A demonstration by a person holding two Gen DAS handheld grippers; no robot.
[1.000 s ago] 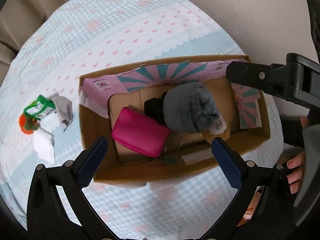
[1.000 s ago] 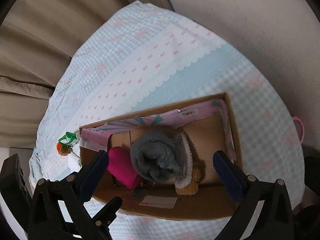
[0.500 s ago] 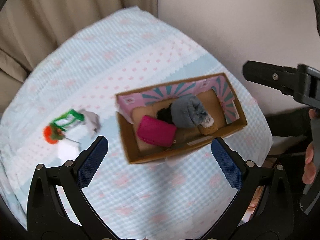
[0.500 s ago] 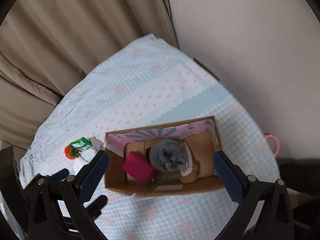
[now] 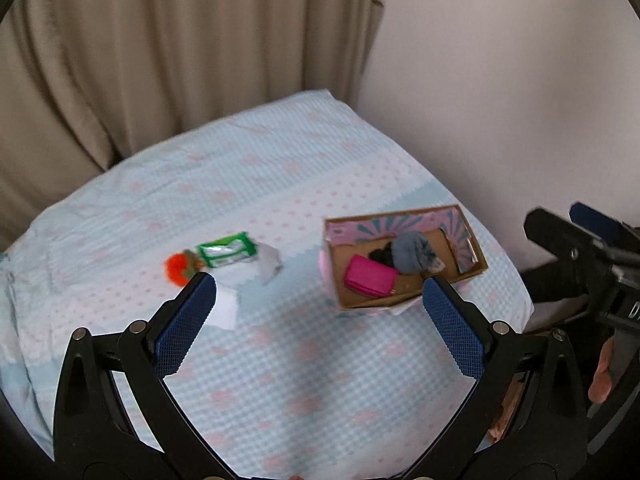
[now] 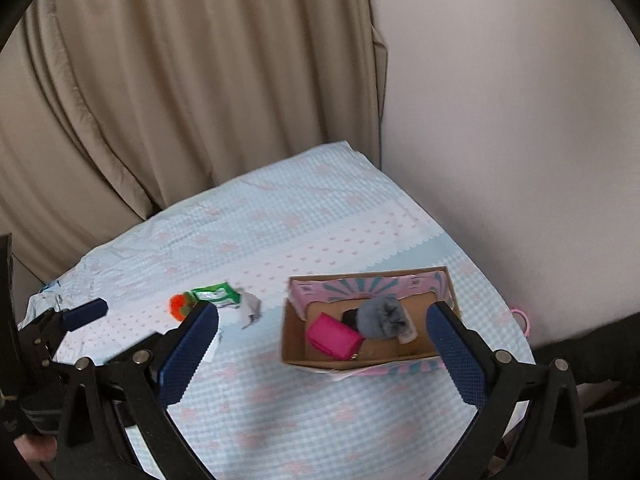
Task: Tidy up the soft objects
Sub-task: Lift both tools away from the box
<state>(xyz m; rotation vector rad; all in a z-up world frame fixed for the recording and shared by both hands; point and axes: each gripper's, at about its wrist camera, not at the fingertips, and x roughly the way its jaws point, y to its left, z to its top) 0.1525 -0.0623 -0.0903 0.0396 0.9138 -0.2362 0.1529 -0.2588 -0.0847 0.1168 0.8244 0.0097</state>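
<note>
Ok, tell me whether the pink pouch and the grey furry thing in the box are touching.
Cannot tell. In the right wrist view the pink pouch and grey furry thing sit close in the cardboard box, a black item between; no gap or contact shows plainly.

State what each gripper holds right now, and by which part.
Nothing is held. The left gripper and right gripper both stand open and empty above the bed, away from the cardboard box.

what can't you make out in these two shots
- Black item in the cardboard box: left wrist view, mostly behind the grey plush.
- White papers: right wrist view, hidden by the right tongs.
- Green packet print: blurred, too small.
</note>
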